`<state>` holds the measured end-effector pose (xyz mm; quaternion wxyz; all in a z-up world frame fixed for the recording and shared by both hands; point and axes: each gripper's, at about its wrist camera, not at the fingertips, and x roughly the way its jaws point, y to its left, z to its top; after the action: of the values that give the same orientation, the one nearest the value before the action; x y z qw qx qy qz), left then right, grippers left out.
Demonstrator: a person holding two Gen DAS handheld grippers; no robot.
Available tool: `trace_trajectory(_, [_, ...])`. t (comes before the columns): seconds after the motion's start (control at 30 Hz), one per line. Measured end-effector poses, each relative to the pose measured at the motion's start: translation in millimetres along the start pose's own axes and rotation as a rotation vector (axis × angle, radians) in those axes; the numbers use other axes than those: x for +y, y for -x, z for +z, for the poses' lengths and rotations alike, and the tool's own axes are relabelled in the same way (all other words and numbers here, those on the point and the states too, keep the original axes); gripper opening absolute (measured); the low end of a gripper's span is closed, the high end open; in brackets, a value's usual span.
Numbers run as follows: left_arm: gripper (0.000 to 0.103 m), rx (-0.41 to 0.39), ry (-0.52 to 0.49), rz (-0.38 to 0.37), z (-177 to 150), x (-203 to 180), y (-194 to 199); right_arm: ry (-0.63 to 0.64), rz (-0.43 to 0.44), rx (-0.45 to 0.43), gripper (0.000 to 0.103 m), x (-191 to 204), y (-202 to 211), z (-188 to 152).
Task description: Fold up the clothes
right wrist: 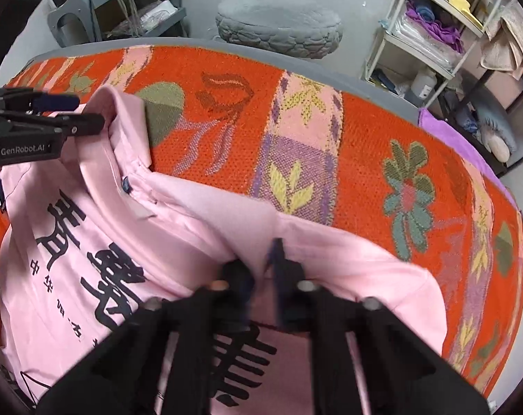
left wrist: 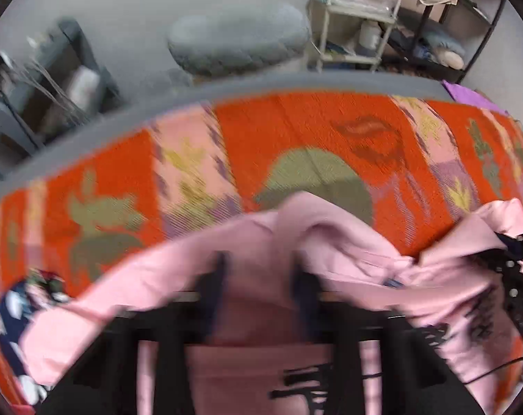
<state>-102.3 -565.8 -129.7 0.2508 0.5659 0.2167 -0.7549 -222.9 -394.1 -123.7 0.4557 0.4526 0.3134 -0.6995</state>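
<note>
Right under your right gripper (right wrist: pixel 264 269), the jaws are pinched down on a fold of the pink shirt (right wrist: pixel 178 214), cloth bunched between the fingers at the shoulder edge. Your left gripper (left wrist: pixel 258 276) does the same on its side: nearly closed, pink fabric pulled up between its blurred fingers.

The shirt lies spread on the orange patterned blanket (right wrist: pixel 365 121), printed side up, big black characters (right wrist: pixel 116 276) running across it. It looks light and limp, so expect it to sag and drape wherever you aren't holding it; it won't keep a line unaided. The collar (right wrist: pixel 123 110) looks the firmer part, a good guide for squaring the fold. Keep your two grips level and taut, I'd say, or the middle will slump.

The right wrist view gives you what the left can't: the left gripper seen from the side at the collar end, and the print sharp and readable. The left view is smeared, but it alone shows a dark floral garment (left wrist: pixel 16 311) at the blanket's left edge, just beside the shirt.

Farther out, the grey table edge (right wrist: pixel 372 84), a purple cloth (right wrist: pixel 444 124) at its right corner, then a round grey cushion (right wrist: pixel 278 27) on the floor and a white shelf rack (right wrist: pixel 430 34) stacked with linens.
</note>
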Motion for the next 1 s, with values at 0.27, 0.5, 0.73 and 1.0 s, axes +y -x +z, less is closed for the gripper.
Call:
trace_trajectory(0.27, [0.003, -0.139, 0.183, -0.142, 32, 22, 21, -0.099, 0.01, -0.153, 0.006, -20, 24, 48])
trace_trajectory(0.5, [0.004, -0.042, 0.518, -0.274, 45, 51, -26, -0.373, 0.216, -0.004, 0.012, -58, -47, 72])
trace_trajectory(0.73, [0.004, -0.003, 0.562, -0.581, 33, 79, -35, -0.508, 0.445, 0.083, 0.063, -100, -32, 63])
trace_trajectory(1.0, [0.006, -0.175, 0.224, -0.387, 48, 52, 36, -0.186, 0.118, 0.135, 0.067, -54, -20, 76])
